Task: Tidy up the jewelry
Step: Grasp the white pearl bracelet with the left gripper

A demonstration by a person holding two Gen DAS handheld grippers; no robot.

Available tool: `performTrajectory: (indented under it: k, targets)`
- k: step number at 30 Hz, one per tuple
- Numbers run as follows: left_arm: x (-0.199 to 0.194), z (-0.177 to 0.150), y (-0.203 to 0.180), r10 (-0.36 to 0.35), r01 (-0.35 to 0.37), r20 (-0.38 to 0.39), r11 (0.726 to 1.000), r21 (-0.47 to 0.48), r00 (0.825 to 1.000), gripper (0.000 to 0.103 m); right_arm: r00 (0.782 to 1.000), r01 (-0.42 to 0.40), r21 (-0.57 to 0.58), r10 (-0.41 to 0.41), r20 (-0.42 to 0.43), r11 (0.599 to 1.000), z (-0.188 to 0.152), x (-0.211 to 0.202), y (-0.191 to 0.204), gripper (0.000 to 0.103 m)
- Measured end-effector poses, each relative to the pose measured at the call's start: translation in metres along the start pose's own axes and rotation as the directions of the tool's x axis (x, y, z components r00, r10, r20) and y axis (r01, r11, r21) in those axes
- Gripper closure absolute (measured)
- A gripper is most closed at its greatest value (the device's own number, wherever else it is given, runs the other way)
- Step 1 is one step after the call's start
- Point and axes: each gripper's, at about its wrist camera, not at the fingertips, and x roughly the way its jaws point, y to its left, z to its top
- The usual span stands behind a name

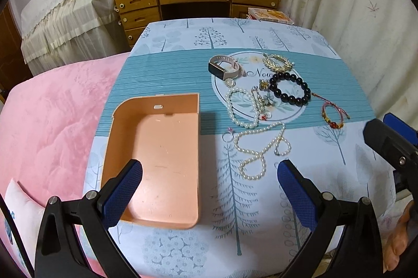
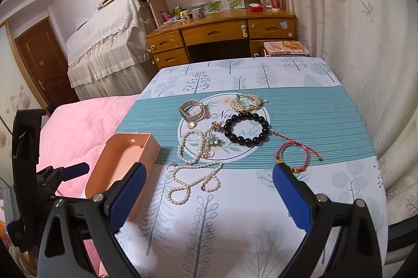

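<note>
Tree-printed tablecloth (image 1: 261,212) under smooth peach plastic box (image 1: 162,160), looped pearl necklace (image 1: 261,147); left tool (image 1: 209,189), right tool (image 2: 209,194) wide apart, empty.

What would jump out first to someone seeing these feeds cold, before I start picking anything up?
The empty peach box on the table's left side, open at the top, and the cluster of jewelry to its right. There the black bead bracelet stands out on the round printed emblem, with the long pearl necklace looped nearer the camera. Both the left gripper and right gripper are open, holding nothing.
</note>
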Motion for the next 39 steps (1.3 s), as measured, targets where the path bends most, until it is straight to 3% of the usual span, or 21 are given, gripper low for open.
performTrajectory:
  k: [4, 12, 18, 23, 25, 27, 30, 34, 39]
  targets:
    - [0.006, 0.018, 0.007, -0.033, 0.033, -0.005, 0.999, -0.002, 0.999, 0.001, 1.0, 0.025, 0.026, -0.025, -0.004, 0.999, 0.011, 0.008, -0.018, 0.005]
    - [0.039, 0.076, 0.025, 0.022, -0.021, -0.034, 1.0, 0.003, 0.999, 0.001, 0.996, 0.09, 0.106, -0.086, -0.038, 0.99, 0.041, 0.028, -0.072, 0.012]
    - [0.077, 0.108, 0.015, -0.031, 0.039, -0.101, 0.996, 0.077, 0.994, 0.003, 0.988, 0.106, 0.174, -0.084, -0.131, 0.979, 0.057, 0.056, -0.114, 0.017]
    - [0.121, 0.121, 0.001, -0.062, 0.087, -0.221, 0.991, 0.106, 0.973, 0.013, 0.973, 0.106, 0.21, -0.058, -0.223, 0.972, 0.059, 0.089, -0.14, 0.024]
    - [0.135, 0.123, -0.005, -0.065, 0.098, -0.26, 0.988, 0.115, 0.963, 0.026, 0.964, 0.108, 0.211, -0.051, -0.26, 0.971, 0.058, 0.1, -0.147, 0.028]
    - [0.151, 0.124, -0.009, -0.078, 0.118, -0.306, 0.986, 0.114, 0.949, 0.031, 0.954, 0.115, 0.211, -0.049, -0.297, 0.971, 0.055, 0.112, -0.151, 0.032]
    - [0.166, 0.124, -0.016, -0.087, 0.131, -0.336, 0.985, 0.11, 0.938, 0.035, 0.937, 0.095, 0.205, -0.018, -0.348, 0.974, 0.05, 0.125, -0.155, 0.035]
    - [0.182, 0.126, -0.022, -0.1, 0.149, -0.37, 0.983, 0.106, 0.923, 0.039, 0.924, 0.112, 0.158, -0.045, -0.381, 0.981, 0.043, 0.132, -0.154, 0.037]
    - [0.197, 0.124, -0.027, -0.126, 0.175, -0.417, 0.981, 0.081, 0.9, 0.048, 0.906, 0.13, 0.135, -0.062, -0.418, 0.982, 0.034, 0.14, -0.158, 0.056]
